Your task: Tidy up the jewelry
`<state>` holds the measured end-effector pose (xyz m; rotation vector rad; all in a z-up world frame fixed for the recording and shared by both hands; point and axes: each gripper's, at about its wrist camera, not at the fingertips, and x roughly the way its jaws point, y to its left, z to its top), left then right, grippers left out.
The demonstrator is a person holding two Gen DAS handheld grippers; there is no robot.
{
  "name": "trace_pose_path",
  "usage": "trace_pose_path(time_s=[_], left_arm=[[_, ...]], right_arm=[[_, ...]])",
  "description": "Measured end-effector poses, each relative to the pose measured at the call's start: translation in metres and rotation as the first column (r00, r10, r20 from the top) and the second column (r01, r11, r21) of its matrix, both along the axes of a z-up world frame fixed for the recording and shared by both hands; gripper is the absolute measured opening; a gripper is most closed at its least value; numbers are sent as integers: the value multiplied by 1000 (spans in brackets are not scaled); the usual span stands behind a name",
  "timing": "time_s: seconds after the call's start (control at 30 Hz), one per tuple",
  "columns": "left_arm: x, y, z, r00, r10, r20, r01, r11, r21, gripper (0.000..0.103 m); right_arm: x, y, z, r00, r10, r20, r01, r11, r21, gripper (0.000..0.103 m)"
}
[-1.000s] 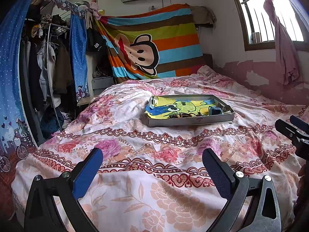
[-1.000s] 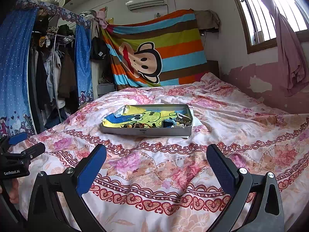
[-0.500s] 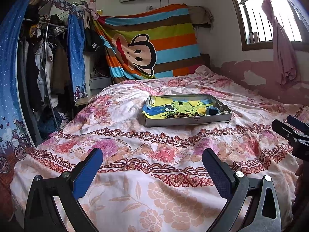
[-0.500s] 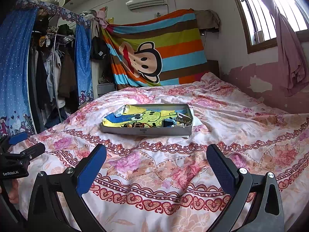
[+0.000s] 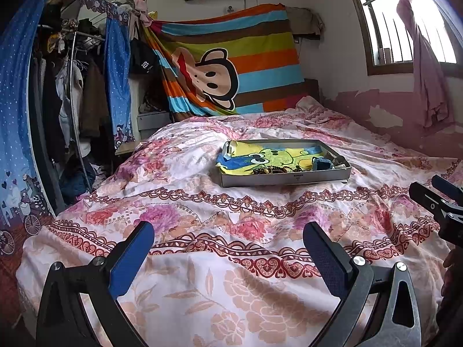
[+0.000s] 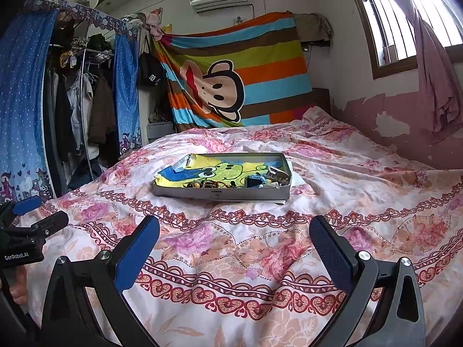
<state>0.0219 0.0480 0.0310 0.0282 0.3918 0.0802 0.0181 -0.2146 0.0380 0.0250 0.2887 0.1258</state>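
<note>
Tray: a shallow grey tray (image 6: 220, 195) sits mid-bed on the floral quilt (image 5: 231, 260).
Jewelry: beads (image 6: 205, 184) and a blue piece (image 6: 254, 180) heaped along the tray's near edge, unsorted.
Left tool (image 5: 228, 244): spread wide, empty, hovering near the bed's foot edge.
Right tool (image 6: 234, 238): likewise wide and empty.

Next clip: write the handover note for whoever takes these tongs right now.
Left tongs: open, empty, above the floral bedspread.
Right tongs: open, empty, alongside.
Shallow grey tray sits mid-bed, lined with a yellow cartoon cloth; dark beaded jewelry and a small blue box lie along its near edge.
Done or left: the pictures fit jewelry awaiting sorting or already gathered; check before acting.
</note>
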Motion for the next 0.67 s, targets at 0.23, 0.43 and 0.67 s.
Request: trace_pose_path(time_s=[0.23, 0.43, 0.67], left_arm=[[3, 1, -4, 1000, -2, -17, 2, 1000, -8, 103], [3, 1, -5, 1000, 8, -23, -8, 1000, -5, 103], [4, 1, -6, 1000, 18, -23, -18, 1000, 1, 103]], right_arm=[[2, -1, -2, 1000, 6, -10, -6, 1000, 1, 102], [5, -1, -2, 1000, 11, -19, -11, 1000, 0, 102], [7, 0, -2, 1000, 14, -26, -15, 1000, -4, 102]])
